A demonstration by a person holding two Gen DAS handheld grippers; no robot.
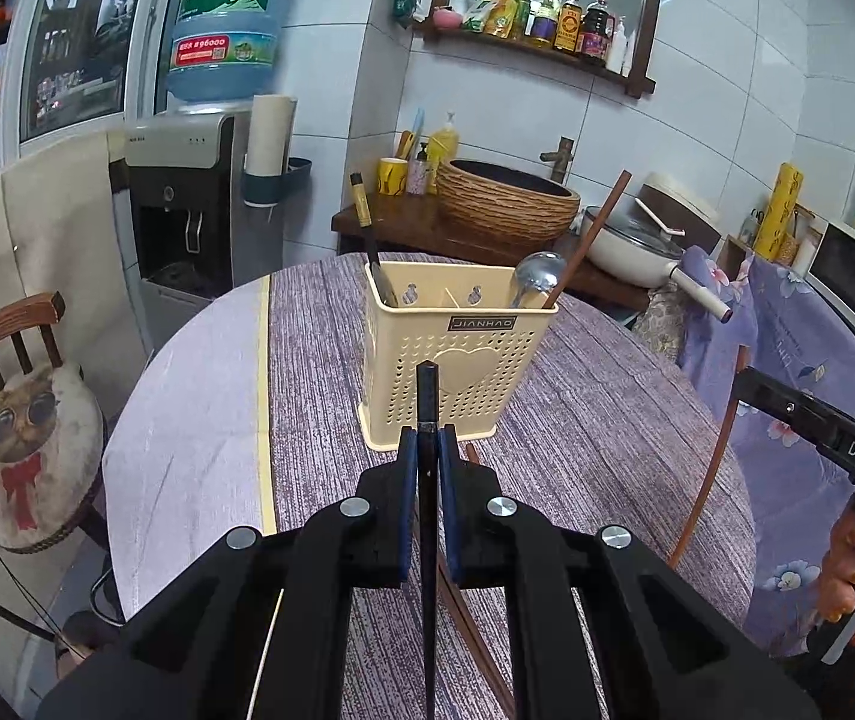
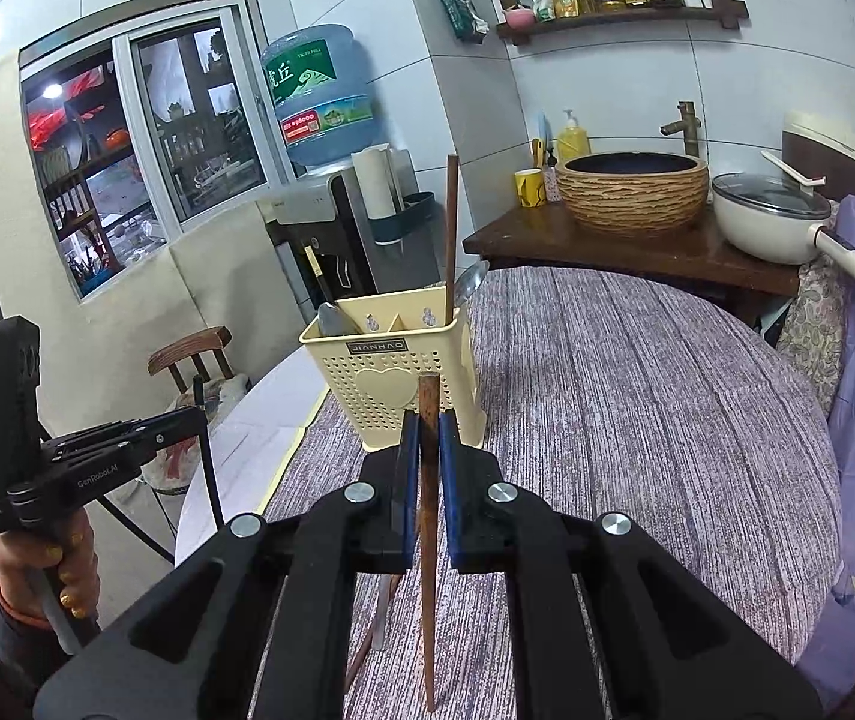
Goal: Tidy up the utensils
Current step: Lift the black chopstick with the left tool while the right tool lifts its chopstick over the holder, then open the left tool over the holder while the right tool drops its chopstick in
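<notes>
At frame bottom, the left gripper (image 1: 428,450) clamps a black chopstick (image 1: 427,540) and the right gripper (image 2: 427,438) a brown chopstick (image 2: 427,540), both lifted before the centre-frame holder (image 1: 457,348); next, probably tip each into a compartment.

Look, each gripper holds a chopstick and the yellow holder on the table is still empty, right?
Not empty. The yellow holder already has a spoon, a brown chopstick and a black chopstick in it, as the left wrist view shows. Each gripper does hold a chopstick.

Black chopstick (image 1: 427,540) lower end cut off by frame btm.
</notes>
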